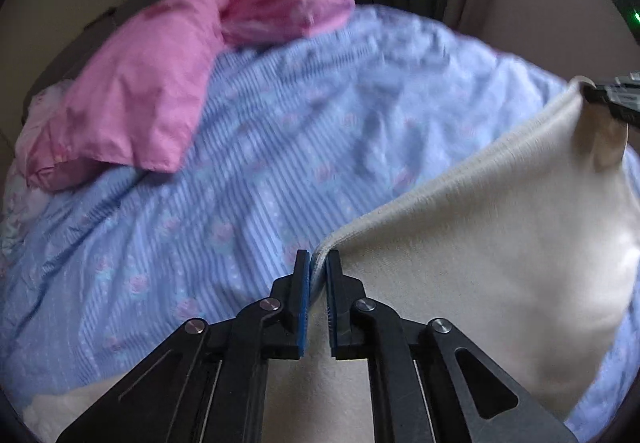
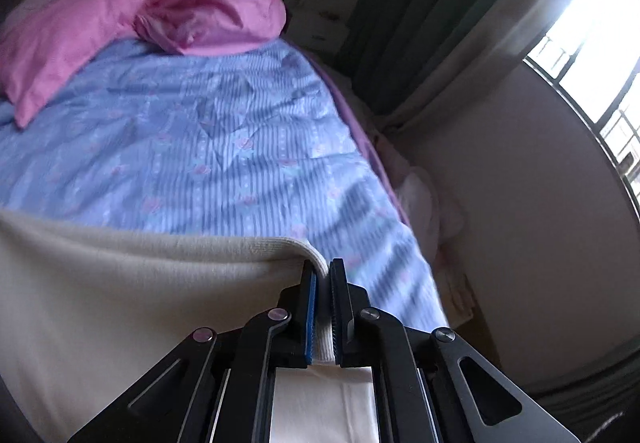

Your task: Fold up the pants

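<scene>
We lose the lower part of the cream knitted pants (image 1: pixel 480 243) behind the black linkage of the left gripper (image 1: pixel 319 263), and in the right wrist view their left side runs off the picture's edge. The right gripper (image 1: pixel 612 99) shows in the left wrist view only as a dark tip cut by the right edge. Blur smears the print on the blue striped bed cover (image 2: pixel 200 147) and the pink crumpled pillows (image 1: pixel 160 83), so we cannot make out the motifs.
</scene>
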Available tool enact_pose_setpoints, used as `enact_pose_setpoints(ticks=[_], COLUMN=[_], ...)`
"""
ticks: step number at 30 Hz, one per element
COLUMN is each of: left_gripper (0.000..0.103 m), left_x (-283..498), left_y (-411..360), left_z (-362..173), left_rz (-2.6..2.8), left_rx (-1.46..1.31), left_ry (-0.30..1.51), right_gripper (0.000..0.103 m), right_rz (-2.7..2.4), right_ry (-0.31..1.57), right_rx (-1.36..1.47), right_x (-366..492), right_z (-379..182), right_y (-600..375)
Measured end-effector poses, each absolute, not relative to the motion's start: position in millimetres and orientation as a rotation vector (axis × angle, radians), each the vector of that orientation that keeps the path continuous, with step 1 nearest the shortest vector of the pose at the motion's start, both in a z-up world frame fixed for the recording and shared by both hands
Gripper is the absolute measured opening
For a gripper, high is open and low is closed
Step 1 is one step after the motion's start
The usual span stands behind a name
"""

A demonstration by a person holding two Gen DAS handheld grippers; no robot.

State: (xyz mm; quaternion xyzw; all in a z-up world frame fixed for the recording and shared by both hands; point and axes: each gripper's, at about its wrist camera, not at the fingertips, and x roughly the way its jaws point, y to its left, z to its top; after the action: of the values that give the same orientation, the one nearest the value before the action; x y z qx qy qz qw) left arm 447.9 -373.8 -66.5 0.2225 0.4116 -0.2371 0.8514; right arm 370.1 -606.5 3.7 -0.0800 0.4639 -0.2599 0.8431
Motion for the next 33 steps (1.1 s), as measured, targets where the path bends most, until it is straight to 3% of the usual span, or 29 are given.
enact_pose_setpoints(ticks=[3, 5, 7, 8, 17, 28, 33], left_gripper=[0.03, 0.06, 0.065, 0.066, 0.07, 0.065, 0.059], left_x=[447.7, 443.2, 433.3, 428.4, 325.8, 226.6, 214.8], left_y=[-383.0, -384.1, -383.3, -383.2, -370.2, -382.3, -395.6], left_z=[-76.8, -68.3, -52.9, -46.7, -23.7, -71.0, -87.2], left_rz=[-0.451, -0.436, -0.44, -0.44, -0.71, -0.931, -0.937], left_rx=[0.532, 0.522, 0.507, 0.504, 0.503, 0.579, 0.607], left_ry=[0.83, 0.762, 0.68, 0.65, 0.641, 0.683, 0.679], right_gripper=[0.008, 0.031, 0.067, 0.07, 0.07, 0.069, 0.052], right_rz=[-0.565, -0.635, -0.72, -0.749, -0.642, -0.566, -0.473], right_ry=[1.03, 0.998, 0.908, 0.845, 0.719, 0.638, 0.592], right_rx=[-0.114, -0.124, -0.157, -0.17, -0.152, 0.146, 0.465], right_x=[395.5, 400.5, 396.2, 389.0, 277.6, 140.9, 118.5], right_z=[-23.0, -28.5, -18.0, -7.2, 39.6, -40.8, -79.2], right_y=[-619.9, -624.1, -626.3, -625.6, -608.7, -613.8, -644.6])
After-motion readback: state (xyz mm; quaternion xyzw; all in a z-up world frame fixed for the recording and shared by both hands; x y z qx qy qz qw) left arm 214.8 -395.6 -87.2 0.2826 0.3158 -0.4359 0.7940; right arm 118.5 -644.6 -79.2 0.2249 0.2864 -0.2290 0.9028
